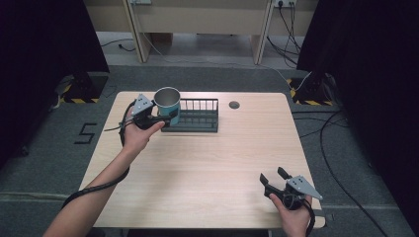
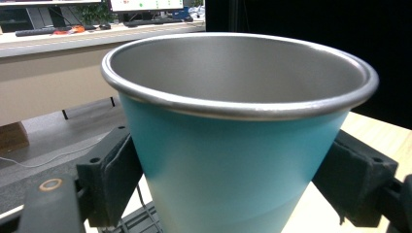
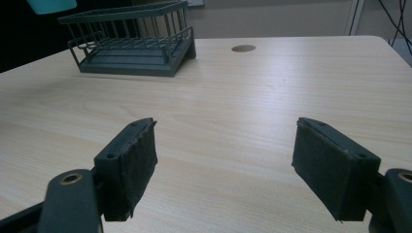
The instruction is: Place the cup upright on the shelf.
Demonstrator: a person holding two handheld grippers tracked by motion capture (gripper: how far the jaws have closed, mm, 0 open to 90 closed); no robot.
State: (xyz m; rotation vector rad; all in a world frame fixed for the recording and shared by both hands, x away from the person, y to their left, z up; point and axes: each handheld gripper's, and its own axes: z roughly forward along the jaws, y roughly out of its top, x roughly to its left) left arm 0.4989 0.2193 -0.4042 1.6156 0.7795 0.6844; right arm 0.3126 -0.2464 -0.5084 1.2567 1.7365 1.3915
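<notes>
Pale wood-grain worktop (image 1: pixel 207 163) carries a dark wire dish rack (image 1: pixel 195 116) near its far left. At the rack's left end the left gripper (image 1: pixel 165 114) pinches a teal metal cup with a steel rim (image 2: pixel 233 145), upright, seemingly lifted clear. Right gripper (image 3: pixel 223 160) hovers near the front right corner, jaws spread, empty.

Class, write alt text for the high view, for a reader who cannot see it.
A person's left gripper holds a teal metal cup upright at the left end of a dark wire rack near the far edge of a pale wooden table. The right gripper rests open and empty at the near right corner.
</notes>
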